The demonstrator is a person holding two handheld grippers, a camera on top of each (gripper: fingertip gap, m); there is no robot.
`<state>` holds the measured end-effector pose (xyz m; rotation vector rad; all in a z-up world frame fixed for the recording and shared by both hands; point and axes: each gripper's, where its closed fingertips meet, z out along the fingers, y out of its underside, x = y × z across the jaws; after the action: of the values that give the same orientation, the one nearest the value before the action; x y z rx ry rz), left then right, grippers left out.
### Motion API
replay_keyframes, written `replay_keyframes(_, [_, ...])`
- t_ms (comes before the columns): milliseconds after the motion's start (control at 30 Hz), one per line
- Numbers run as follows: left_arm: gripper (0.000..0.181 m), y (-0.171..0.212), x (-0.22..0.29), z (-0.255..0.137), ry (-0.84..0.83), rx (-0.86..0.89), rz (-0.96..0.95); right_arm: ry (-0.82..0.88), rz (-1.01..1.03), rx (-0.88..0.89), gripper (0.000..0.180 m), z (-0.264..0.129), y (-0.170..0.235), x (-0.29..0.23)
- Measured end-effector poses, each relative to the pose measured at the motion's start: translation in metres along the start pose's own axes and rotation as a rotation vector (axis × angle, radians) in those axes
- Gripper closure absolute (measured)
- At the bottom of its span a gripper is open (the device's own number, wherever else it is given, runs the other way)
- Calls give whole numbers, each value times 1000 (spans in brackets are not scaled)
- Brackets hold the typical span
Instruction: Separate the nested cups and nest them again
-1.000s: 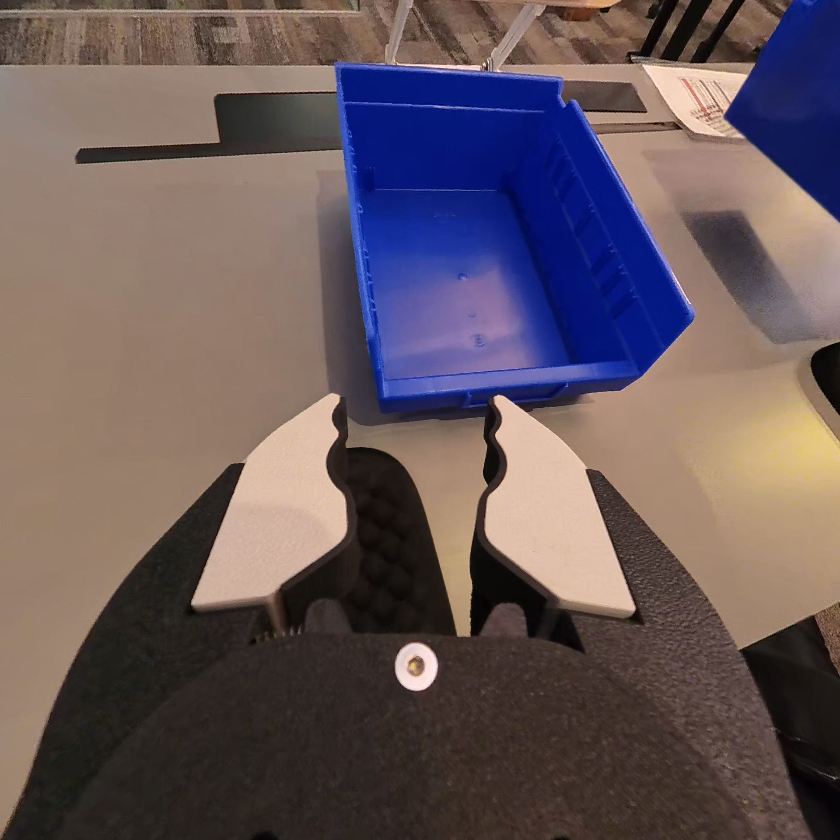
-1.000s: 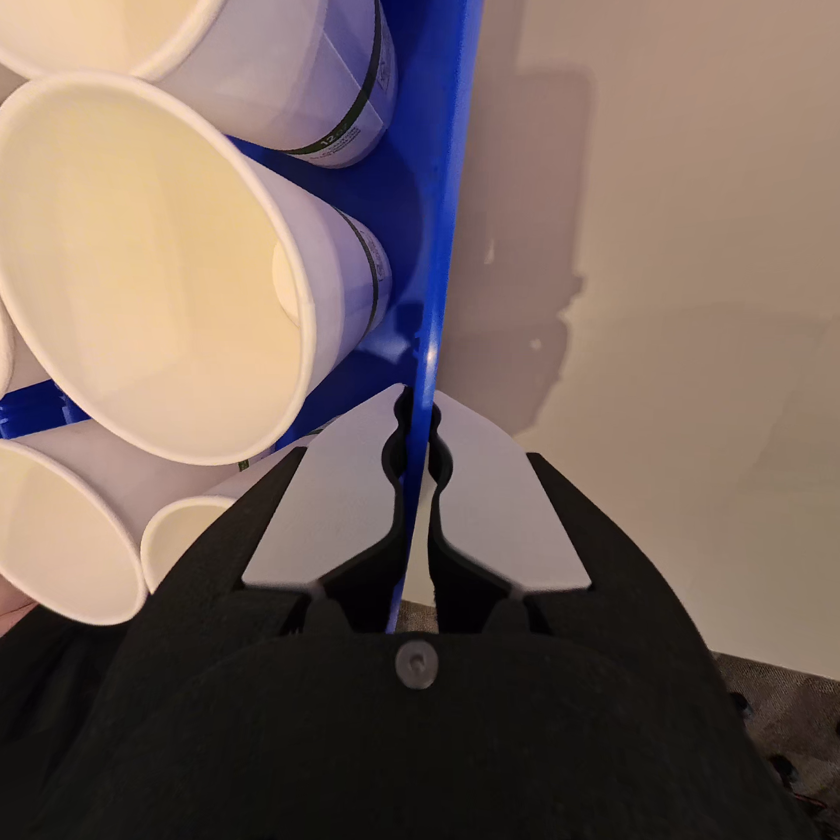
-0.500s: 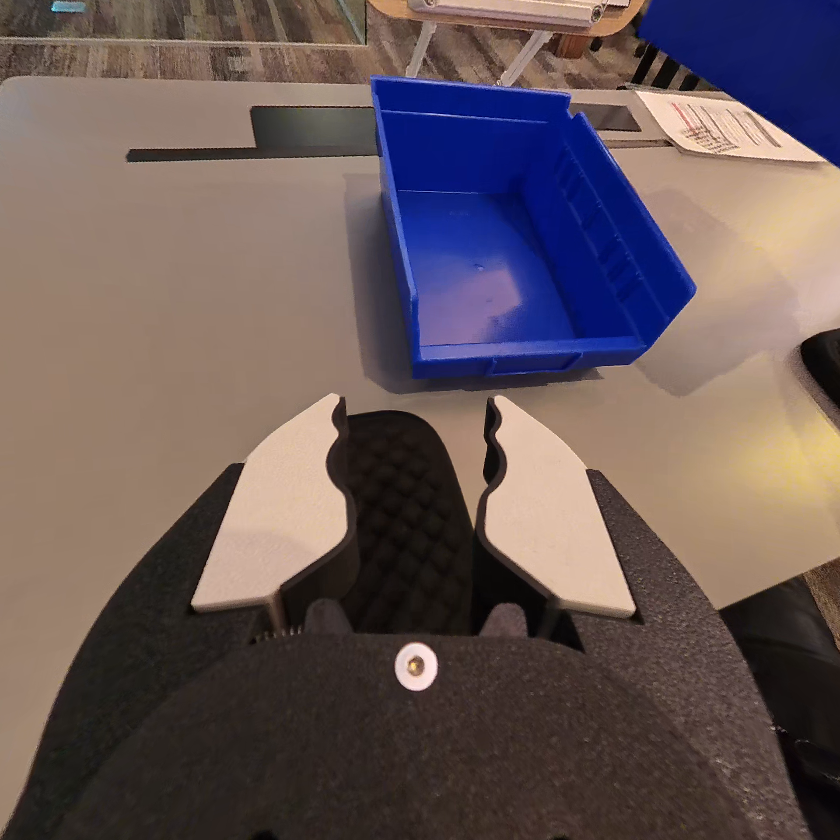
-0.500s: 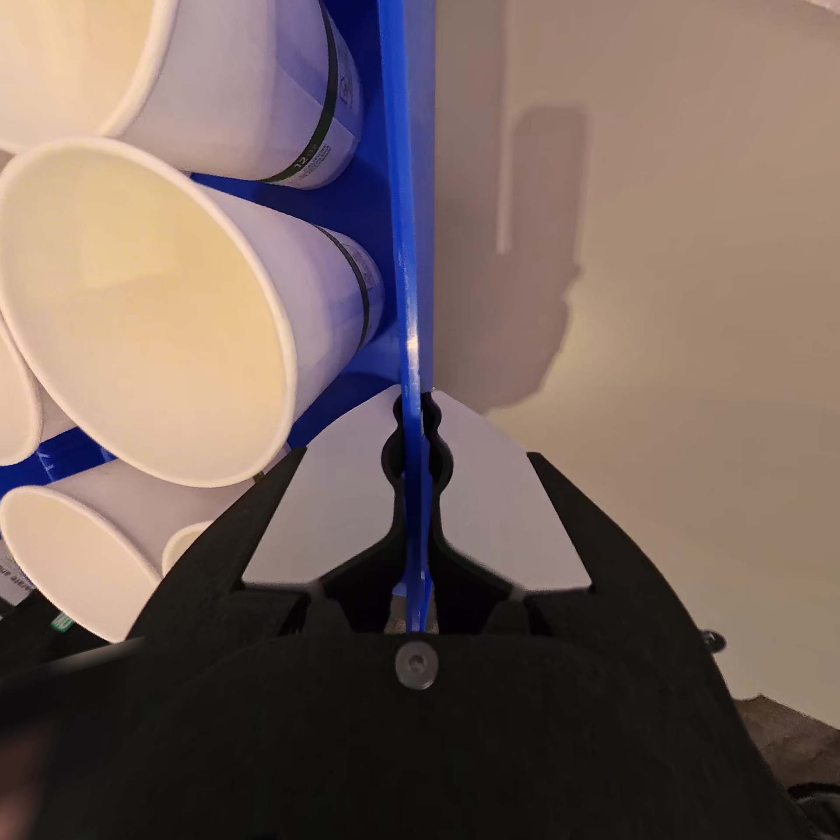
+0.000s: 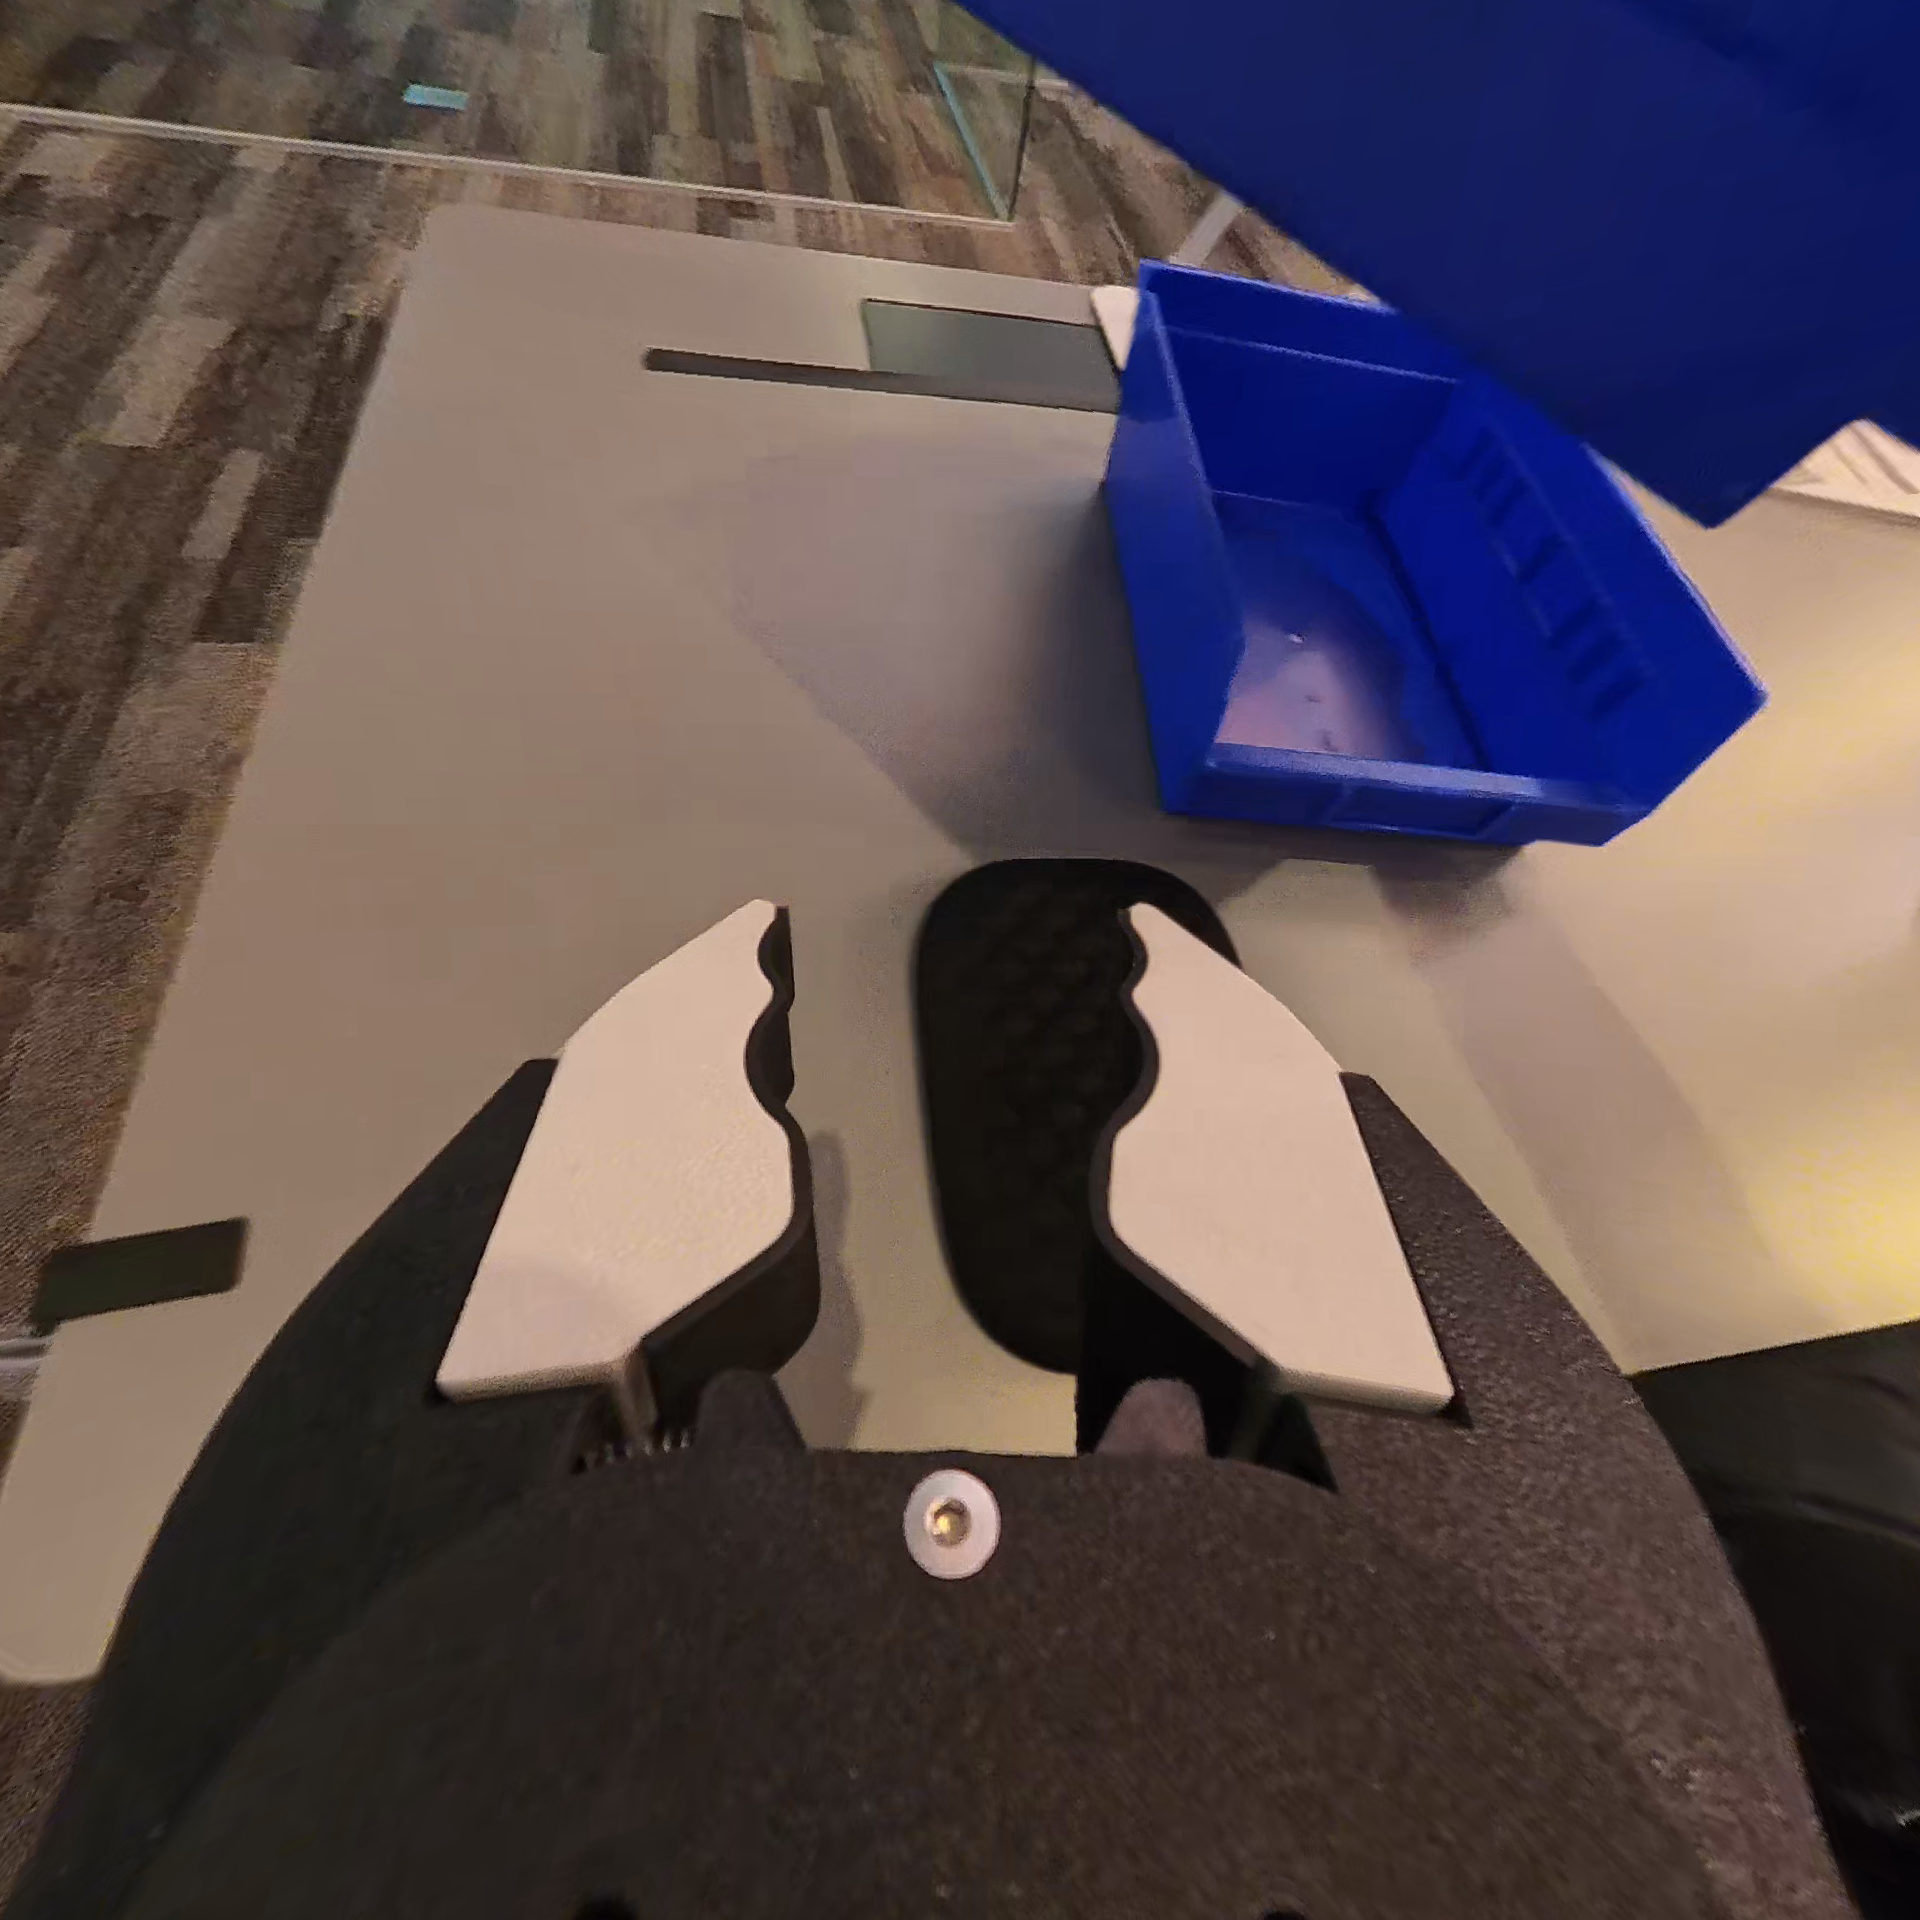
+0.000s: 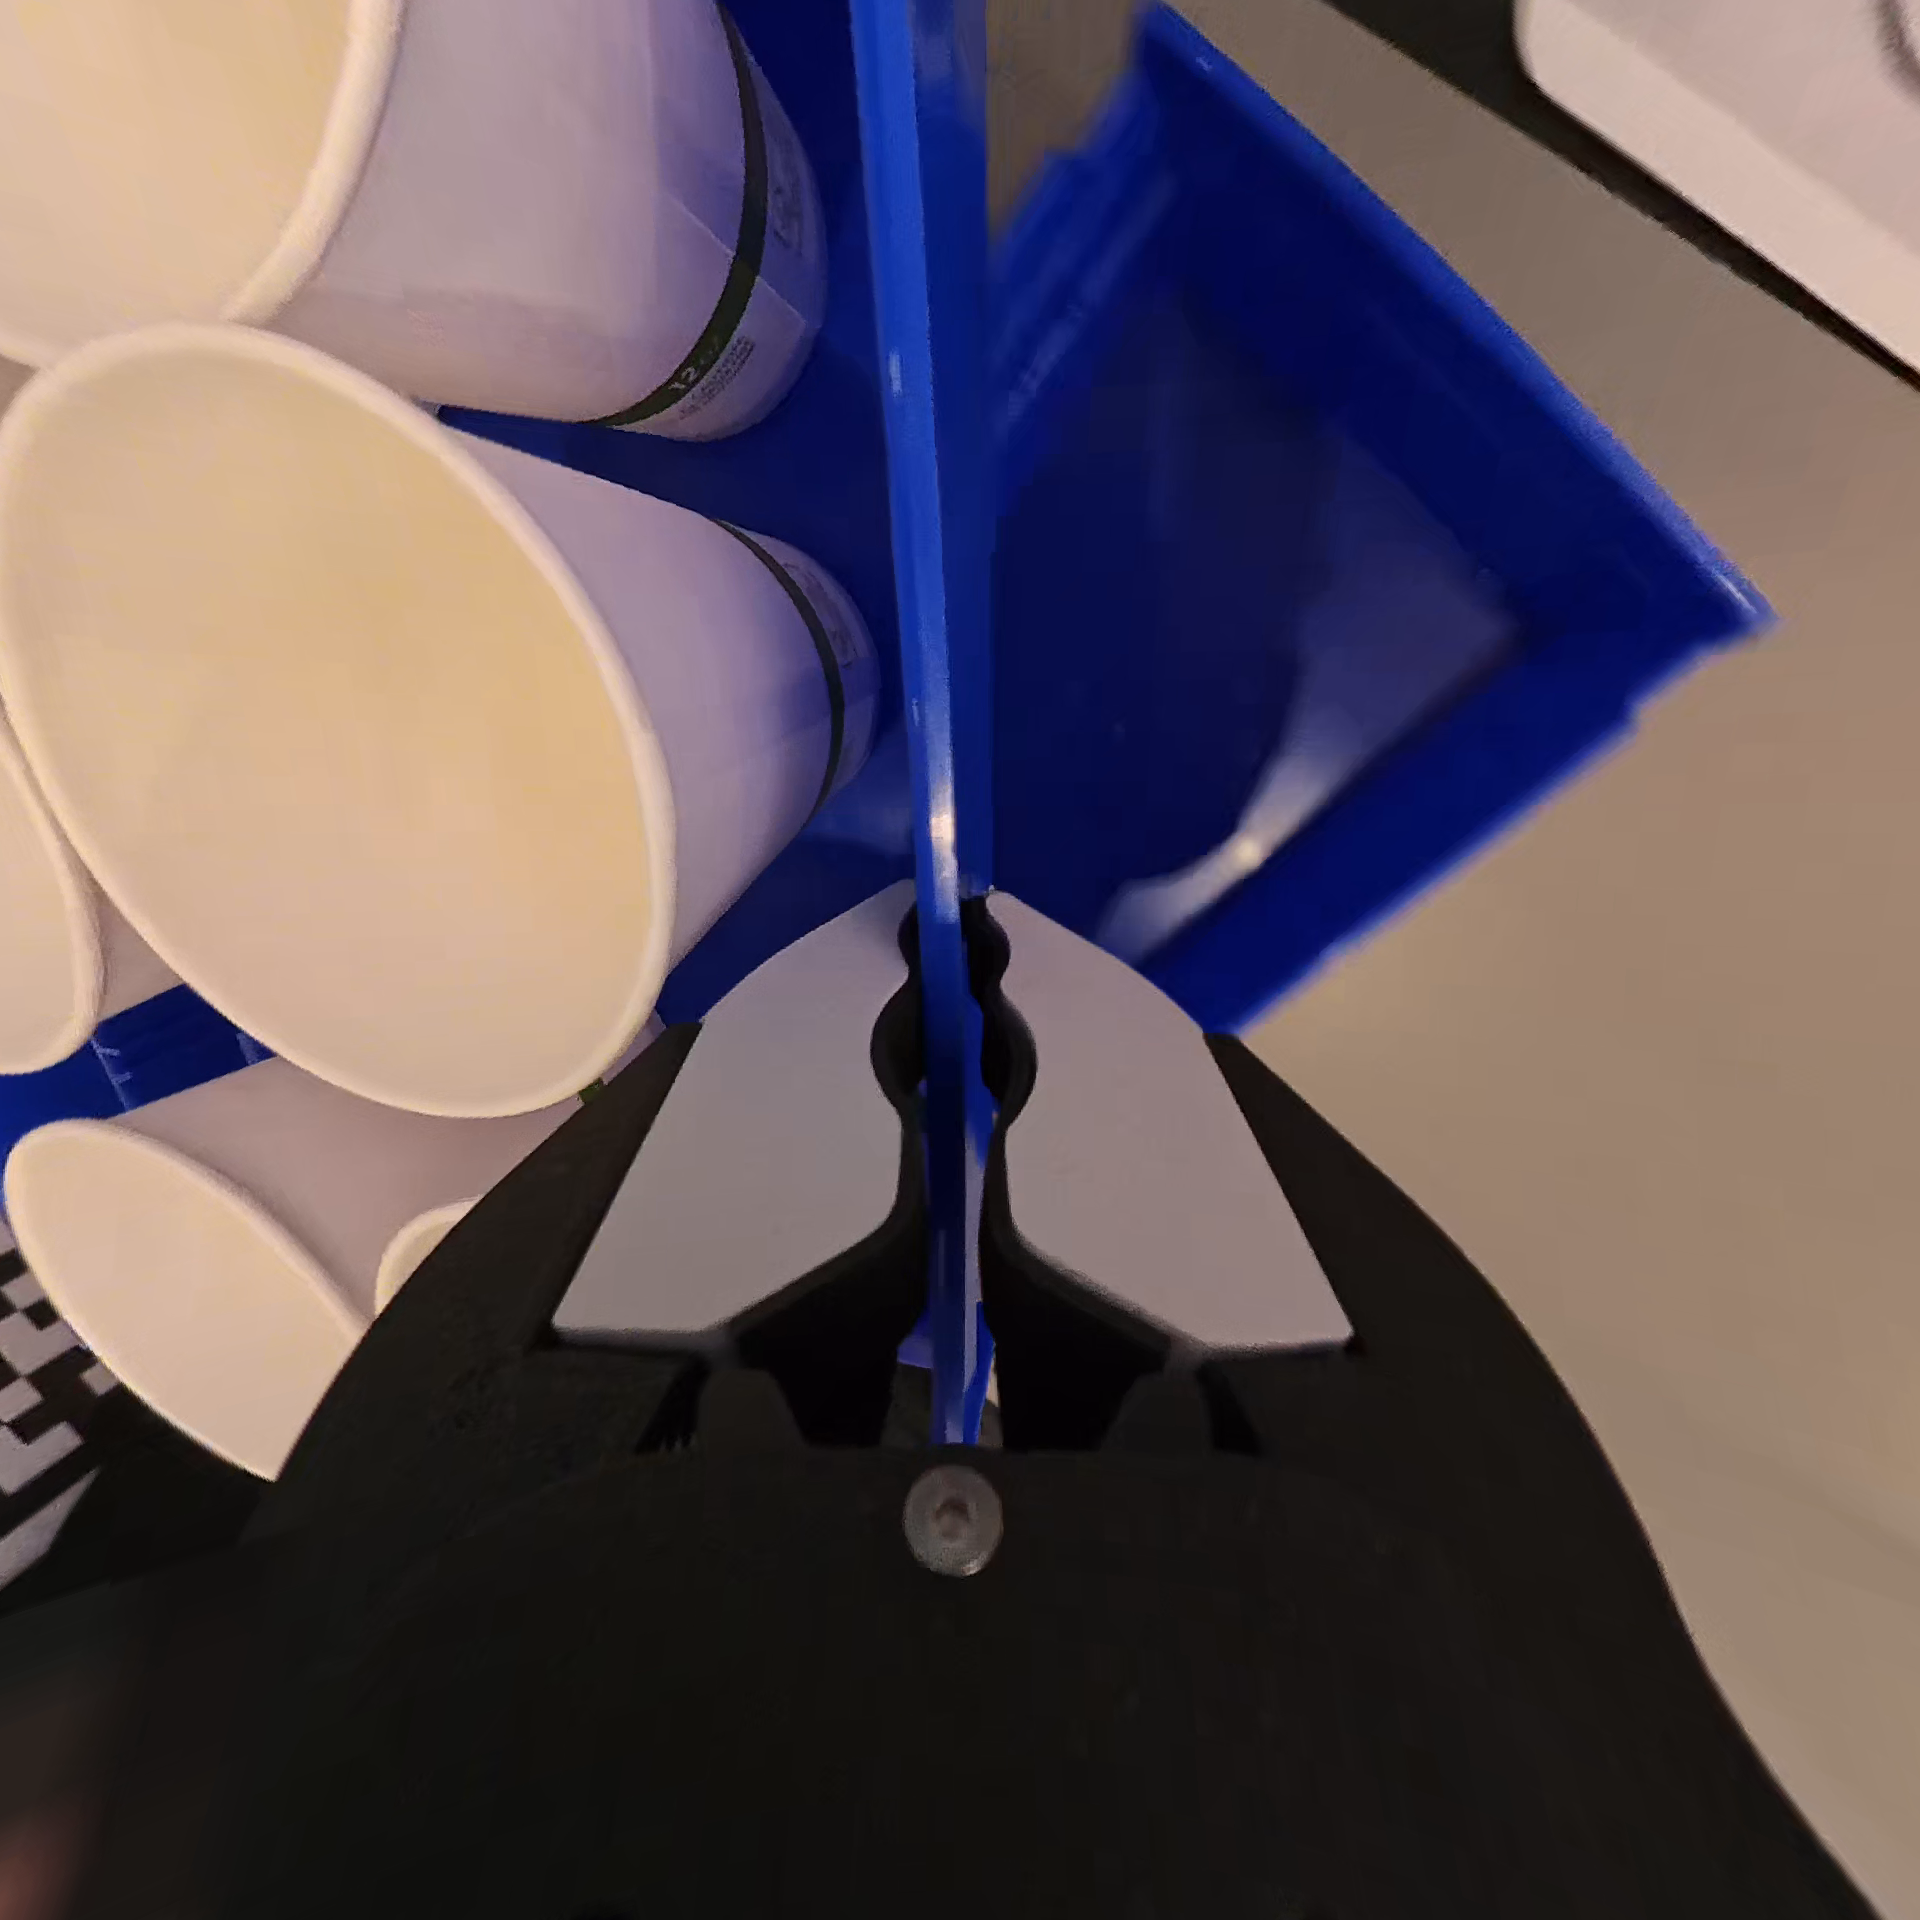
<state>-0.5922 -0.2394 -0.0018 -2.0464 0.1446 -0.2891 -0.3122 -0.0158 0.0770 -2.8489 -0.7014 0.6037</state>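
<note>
Grey table [image 5: 582, 665], white paper cups [image 6: 312, 717] binned

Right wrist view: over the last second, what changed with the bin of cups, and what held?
The cup-filled blue bin was carried over the empty blue bin, which now shows beneath it; before, only bare table did. The right gripper stays shut on its wall, the paper cups stay inside, and the left gripper stays open and empty.

Left of the right tongs [image 6: 951, 904], the paper cups [image 6: 312, 717] run off the edge; their count stays unclear.
</note>
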Motion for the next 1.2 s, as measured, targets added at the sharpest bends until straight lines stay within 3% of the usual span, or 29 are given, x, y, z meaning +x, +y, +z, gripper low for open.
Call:
replay_keyframes(233, [121,-8,-59,-14,-186,3,5,-69,-76,10,175,77,-77,-91])
replay_keyframes(467, [119,-10,-92,-12,-292,-3,1,-59,-88,32,174,143,-118,-124])
replay_keyframes(867, [109,-14,-109,24,-284,33,-92,3,-4,74,174,233,-119,-122])
replay_keyframes(1033, [110,-27,-113,40,-295,74,-129,17,23,71,174,252,-109,-121])
replay_keyframes(1200, [109,-9,-125,75,-324,-46,-134,36,39,37,173,257,-98,-118])
